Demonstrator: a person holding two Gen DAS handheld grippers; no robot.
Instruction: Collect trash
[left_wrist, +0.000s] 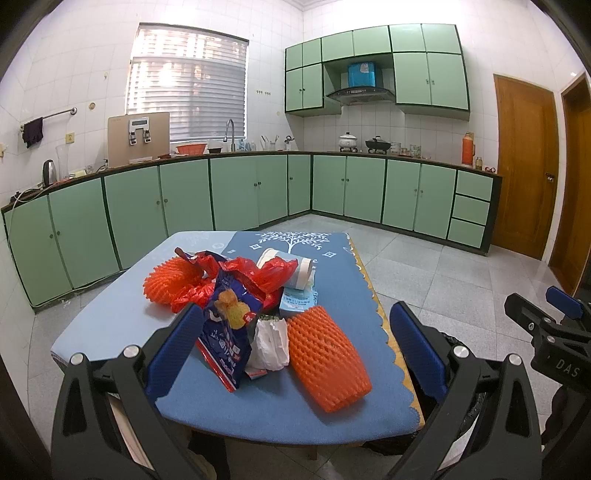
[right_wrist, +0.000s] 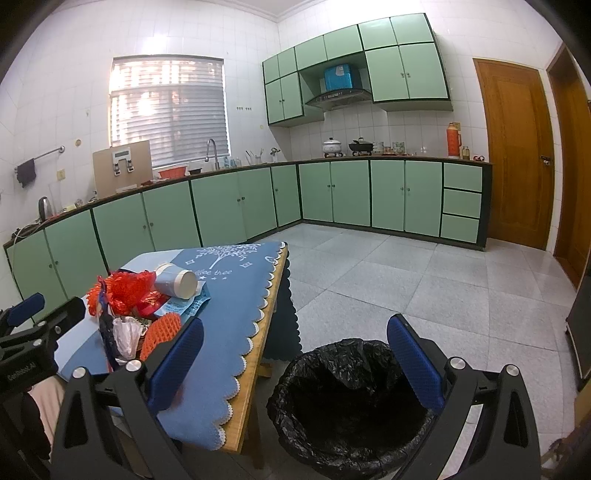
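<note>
Left wrist view: the left gripper (left_wrist: 291, 343) gapes wide, empty, before the orange foam net (left_wrist: 327, 363). The right gripper (right_wrist: 295, 354), equally wide and empty, hangs over the black-lined bin (right_wrist: 351, 402). That springy net, I'd guess, could squirt free.

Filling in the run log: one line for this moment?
left gripper: open, empty | right gripper: open, over bin | trash pile: on table

Cabinets (left_wrist: 255, 192): green, lining two walls
Thermos (right_wrist: 453, 144): orange (on counter, near door)
Kettle (left_wrist: 48, 172): left counter end

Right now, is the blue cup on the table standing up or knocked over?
Knocked over. The blue cup lies on its side on the table, its round white end facing sideways, beside the red plastic bag.
</note>
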